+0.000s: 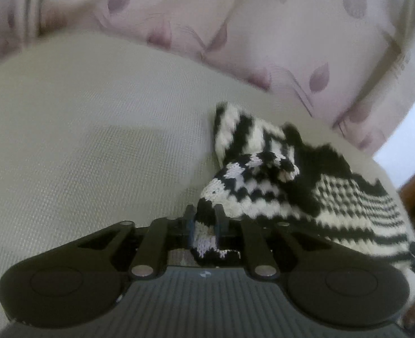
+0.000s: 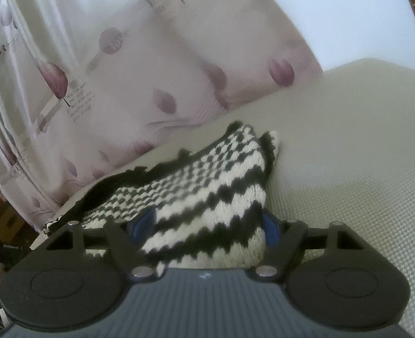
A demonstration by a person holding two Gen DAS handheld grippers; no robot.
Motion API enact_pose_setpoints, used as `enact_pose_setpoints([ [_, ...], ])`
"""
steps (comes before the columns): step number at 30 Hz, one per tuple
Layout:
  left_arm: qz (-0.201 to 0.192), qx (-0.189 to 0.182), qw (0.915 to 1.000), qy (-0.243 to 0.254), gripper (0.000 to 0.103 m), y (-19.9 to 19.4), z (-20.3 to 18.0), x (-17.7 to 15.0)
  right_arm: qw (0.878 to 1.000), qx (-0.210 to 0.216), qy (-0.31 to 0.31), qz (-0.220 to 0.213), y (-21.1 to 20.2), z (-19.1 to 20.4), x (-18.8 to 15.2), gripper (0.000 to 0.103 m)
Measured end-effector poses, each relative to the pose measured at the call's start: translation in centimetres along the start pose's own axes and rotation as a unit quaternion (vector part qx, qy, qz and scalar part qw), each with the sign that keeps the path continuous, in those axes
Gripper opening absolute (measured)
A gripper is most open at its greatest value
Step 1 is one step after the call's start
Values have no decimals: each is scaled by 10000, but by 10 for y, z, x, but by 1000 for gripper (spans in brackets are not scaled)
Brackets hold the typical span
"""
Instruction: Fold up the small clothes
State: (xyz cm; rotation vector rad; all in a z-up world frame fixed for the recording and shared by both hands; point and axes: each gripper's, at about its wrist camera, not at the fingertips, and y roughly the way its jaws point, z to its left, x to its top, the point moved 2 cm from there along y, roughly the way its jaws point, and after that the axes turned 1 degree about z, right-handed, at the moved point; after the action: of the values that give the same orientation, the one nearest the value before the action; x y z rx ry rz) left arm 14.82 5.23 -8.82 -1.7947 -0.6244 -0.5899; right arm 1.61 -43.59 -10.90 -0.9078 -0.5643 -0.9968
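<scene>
Pinching knit garment (image 1: 263,186) in left tongs (image 1: 206,219), right tongs (image 2: 208,225) spread around its folded bulk (striped), leaf-print curtain (image 2: 123,70) behind, cream pad (image 1: 80,140) beneath.

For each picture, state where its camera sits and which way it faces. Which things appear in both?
Left wrist: on the left gripper, looking forward and down along fingers shut on a fold of the knit.
Right wrist: on the right gripper, looking forward, jaws wide around the knit.
Shared: knit, mat, pillow.
</scene>
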Motion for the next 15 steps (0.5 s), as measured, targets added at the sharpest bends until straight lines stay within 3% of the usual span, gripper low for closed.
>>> enact_pose_setpoints([
  [2,-449,217,9977,449,24,-12,-17,7,10000,35,85,-16,0,-3,-1,77],
  [4,-544,156,9938,953,24,-17,-40,11,9999,47,157,-45,-1,-5,-1,77],
  [7,-323,-249,9884,1463,24,-14,-68,12,9998,57,203,-50,0,-5,-1,78],
  [11,128,-312,9808,1922,24,18,-95,11,9997,85,228,-90,0,-5,-2,78],
  [13,293,-337,9791,1985,24,39,-102,17,9997,91,210,-95,0,-5,-3,78],
  [15,116,-446,9818,1840,28,50,-102,30,9998,74,186,-64,1,-4,-3,78],
])
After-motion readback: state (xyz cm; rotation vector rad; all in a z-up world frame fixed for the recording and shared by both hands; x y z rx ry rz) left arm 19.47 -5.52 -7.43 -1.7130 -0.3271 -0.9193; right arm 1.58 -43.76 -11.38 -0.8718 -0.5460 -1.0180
